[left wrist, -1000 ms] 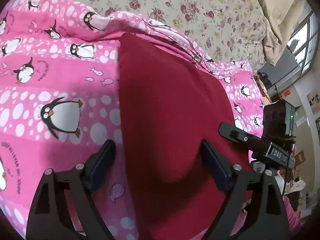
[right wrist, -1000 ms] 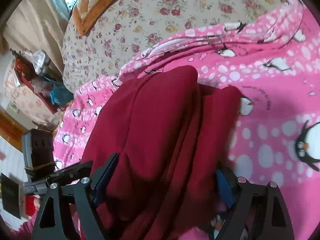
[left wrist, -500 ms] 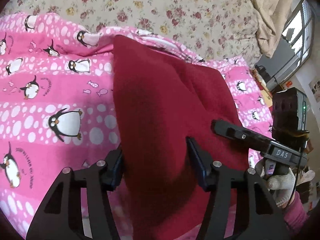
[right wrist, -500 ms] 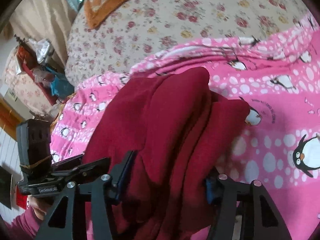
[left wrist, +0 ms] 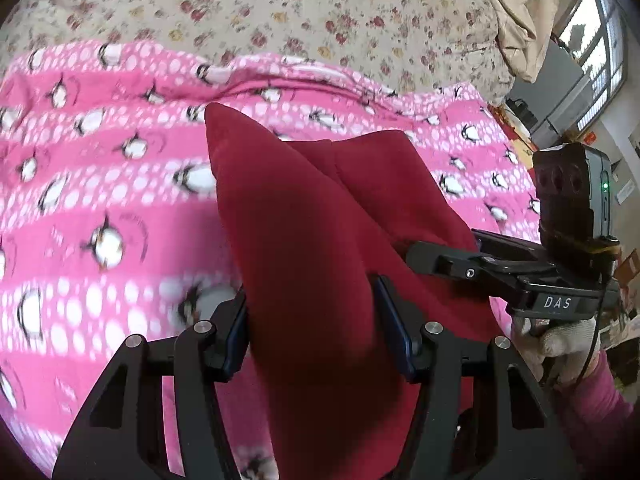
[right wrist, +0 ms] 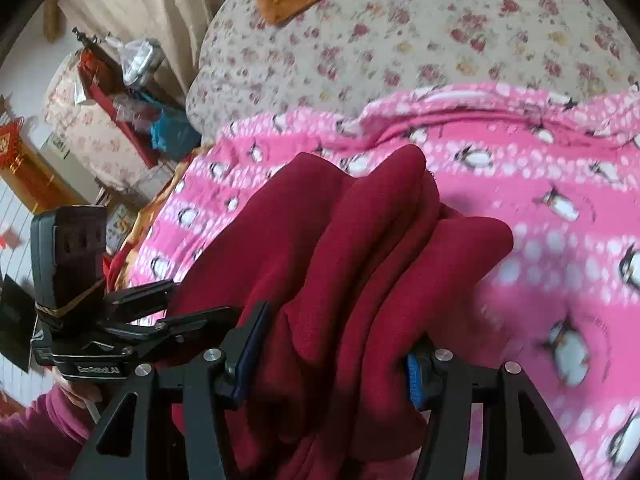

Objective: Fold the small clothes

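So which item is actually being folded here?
On the bed, a pink penguin-print blanket covers the near side. The dark red fleece garment lies bunched on it, clamped by the left gripper and right gripper; it is the only plain, unpatterned fabric.

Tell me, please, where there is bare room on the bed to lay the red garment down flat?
Free: the pink penguin blanket left of the red garment, and the floral bedspread beyond the blanket's far edge. Crowded: the near right side, where the right gripper holds the garment.
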`<state>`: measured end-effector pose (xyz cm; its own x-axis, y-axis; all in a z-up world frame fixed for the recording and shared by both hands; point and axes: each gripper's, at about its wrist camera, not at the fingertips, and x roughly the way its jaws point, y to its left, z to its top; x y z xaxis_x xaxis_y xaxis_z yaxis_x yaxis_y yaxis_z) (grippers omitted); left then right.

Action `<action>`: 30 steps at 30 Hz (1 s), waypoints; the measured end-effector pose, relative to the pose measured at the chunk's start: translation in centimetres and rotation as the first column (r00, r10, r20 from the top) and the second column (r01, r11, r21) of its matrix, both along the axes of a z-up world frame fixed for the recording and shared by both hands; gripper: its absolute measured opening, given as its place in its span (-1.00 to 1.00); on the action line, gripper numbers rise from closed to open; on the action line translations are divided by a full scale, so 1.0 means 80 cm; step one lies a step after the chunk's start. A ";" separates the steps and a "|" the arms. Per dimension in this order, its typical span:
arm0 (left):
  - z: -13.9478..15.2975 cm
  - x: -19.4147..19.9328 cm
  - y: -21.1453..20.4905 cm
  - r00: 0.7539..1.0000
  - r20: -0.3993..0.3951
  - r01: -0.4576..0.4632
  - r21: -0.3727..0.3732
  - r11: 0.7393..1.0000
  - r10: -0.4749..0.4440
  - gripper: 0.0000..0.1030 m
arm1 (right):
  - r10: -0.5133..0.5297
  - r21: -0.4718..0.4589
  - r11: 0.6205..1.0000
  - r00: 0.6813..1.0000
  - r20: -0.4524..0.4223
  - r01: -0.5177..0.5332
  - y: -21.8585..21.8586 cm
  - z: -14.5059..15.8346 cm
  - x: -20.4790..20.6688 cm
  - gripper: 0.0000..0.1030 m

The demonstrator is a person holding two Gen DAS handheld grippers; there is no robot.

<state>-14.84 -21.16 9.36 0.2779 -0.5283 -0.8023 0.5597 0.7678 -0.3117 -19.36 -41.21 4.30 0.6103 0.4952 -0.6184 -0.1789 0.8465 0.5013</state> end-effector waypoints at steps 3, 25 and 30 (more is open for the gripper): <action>-0.022 -0.013 0.009 0.999 -0.023 -0.023 0.021 1.000 0.023 0.11 | 0.003 0.002 1.000 1.000 -0.017 -0.003 0.009 -0.013 -0.015 0.08; 0.081 -0.051 0.063 0.960 0.254 -0.159 0.151 0.976 0.117 0.35 | -0.019 -0.276 0.958 0.977 0.211 0.078 0.046 0.062 -0.118 0.08; 0.074 -0.081 0.085 0.950 0.296 -0.171 0.226 0.959 0.099 0.36 | 0.019 -0.254 0.966 0.976 0.217 0.038 0.072 0.054 -0.124 0.08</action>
